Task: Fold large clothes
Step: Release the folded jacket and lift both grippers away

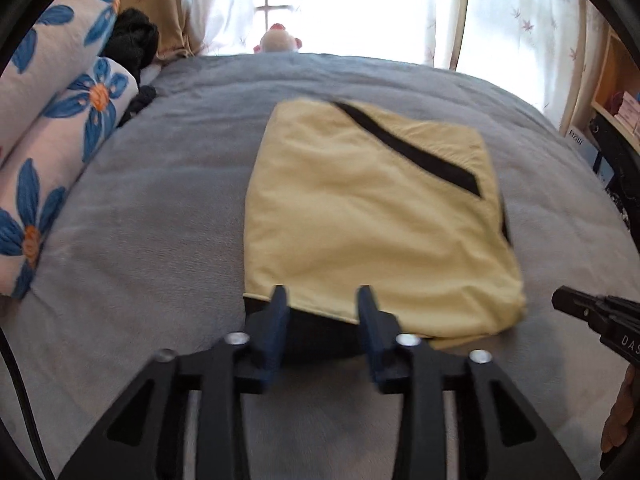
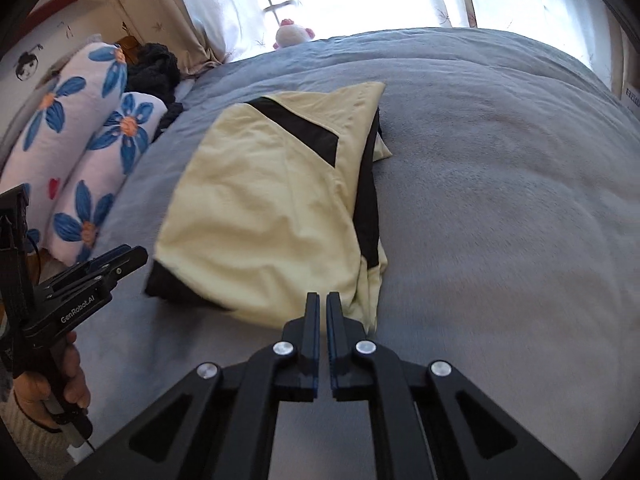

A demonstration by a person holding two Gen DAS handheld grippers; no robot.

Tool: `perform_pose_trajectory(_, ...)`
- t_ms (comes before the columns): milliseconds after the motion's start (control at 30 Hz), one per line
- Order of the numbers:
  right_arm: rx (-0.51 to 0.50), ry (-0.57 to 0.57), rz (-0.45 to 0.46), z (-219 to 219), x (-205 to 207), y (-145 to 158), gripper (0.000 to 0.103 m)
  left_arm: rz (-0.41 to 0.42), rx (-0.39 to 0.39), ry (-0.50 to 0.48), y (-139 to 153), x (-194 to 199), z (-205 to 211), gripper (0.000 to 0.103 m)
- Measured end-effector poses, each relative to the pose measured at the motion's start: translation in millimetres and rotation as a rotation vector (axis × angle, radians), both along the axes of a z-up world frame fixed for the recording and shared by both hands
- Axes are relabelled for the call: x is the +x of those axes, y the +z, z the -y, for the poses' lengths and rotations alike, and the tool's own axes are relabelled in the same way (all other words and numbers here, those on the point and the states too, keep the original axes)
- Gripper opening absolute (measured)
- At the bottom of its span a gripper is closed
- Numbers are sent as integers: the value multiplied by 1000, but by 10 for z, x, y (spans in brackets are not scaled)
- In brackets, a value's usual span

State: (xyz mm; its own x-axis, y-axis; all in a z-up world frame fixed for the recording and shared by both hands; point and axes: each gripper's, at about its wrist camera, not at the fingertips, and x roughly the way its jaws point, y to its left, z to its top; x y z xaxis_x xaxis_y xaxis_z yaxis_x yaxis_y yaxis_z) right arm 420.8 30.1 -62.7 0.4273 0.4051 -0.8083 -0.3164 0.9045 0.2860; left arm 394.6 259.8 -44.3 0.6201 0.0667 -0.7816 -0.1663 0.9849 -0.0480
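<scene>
A pale yellow garment with black stripes (image 1: 372,216) lies folded into a rough rectangle on the grey bed cover (image 1: 160,220). In the left wrist view my left gripper (image 1: 323,300) hovers over the garment's near edge, open, with nothing pinched between its blue pads. That gripper also shows at the left of the right wrist view (image 2: 120,258), held by a hand. My right gripper (image 2: 323,298) is shut and empty, just in front of the garment's (image 2: 260,208) near right corner. Its tip enters the left wrist view at the right edge (image 1: 568,300).
Two rolled pillows with blue flowers (image 1: 60,120) line the bed's left side, with a dark heap of cloth (image 1: 134,42) behind them. A plush toy (image 1: 276,40) sits at the far edge under the curtained window. A shelf (image 1: 616,92) stands at the right.
</scene>
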Motion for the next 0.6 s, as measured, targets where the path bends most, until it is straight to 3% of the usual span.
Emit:
perform_pose_trajectory(33, 4, 3, -1, 44, -103, 87, 4, 16, -5, 12, 131, -96, 17, 67)
perform_pose_trajectory(67, 0, 3, 5, 71, -207, 202, 4, 35, -12, 21, 251, -198, 54, 76)
perform_pose_trajectory(133, -16, 5, 27, 138, -434, 451, 4, 73, -26, 20, 536, -438, 160, 76)
perform_pose_trajectory(333, -17, 12, 68, 484, -1224, 1216, 4, 73, -42, -29, 1191, -1107, 525, 78)
perform_pose_trajectory(600, 38, -15, 168, 1078, -2165, 2115, 6, 102, -17, -110, 1985, -2215, 1030, 91)
